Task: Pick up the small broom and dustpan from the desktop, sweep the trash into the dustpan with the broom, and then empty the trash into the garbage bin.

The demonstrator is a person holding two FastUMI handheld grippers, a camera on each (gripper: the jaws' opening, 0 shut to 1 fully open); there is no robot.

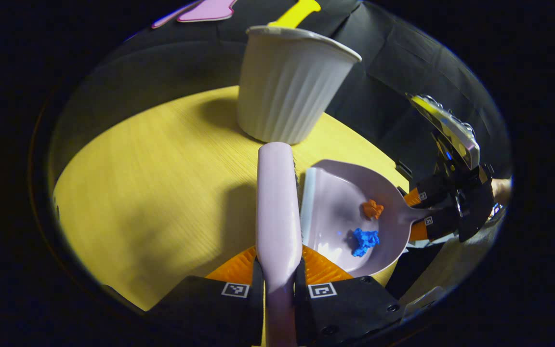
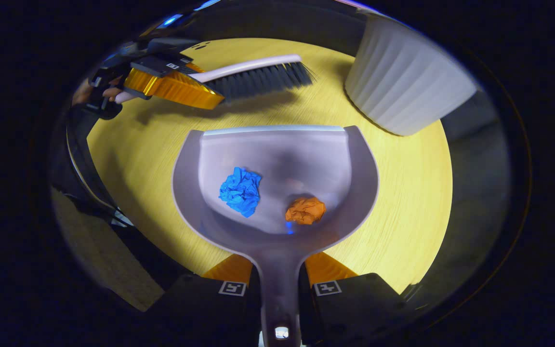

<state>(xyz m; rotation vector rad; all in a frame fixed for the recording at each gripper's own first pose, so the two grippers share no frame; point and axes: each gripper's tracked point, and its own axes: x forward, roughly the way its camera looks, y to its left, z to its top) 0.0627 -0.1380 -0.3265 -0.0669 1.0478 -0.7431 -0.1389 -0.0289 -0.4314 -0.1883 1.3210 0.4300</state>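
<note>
My left gripper point(image 1: 277, 284) is shut on the pale pink broom point(image 1: 276, 202), which points forward toward the bin. In the right gripper view the broom point(image 2: 253, 72) hangs above the far tabletop, dark bristles down, with the left gripper point(image 2: 162, 79) at its handle. My right gripper point(image 2: 280, 289) is shut on the handle of the pale pink dustpan point(image 2: 277, 159). A crumpled blue paper point(image 2: 240, 190) and an orange paper point(image 2: 305, 210) lie inside the pan. The left gripper view shows the dustpan point(image 1: 335, 202) just right of the broom, holding both scraps, with the right gripper point(image 1: 431, 212) at its handle.
A white ribbed garbage bin point(image 1: 284, 86) stands at the far edge of the yellow wooden table point(image 1: 152, 183); in the right gripper view the bin point(image 2: 403, 82) is ahead to the right of the pan. The table edge drops off to the pan's near side.
</note>
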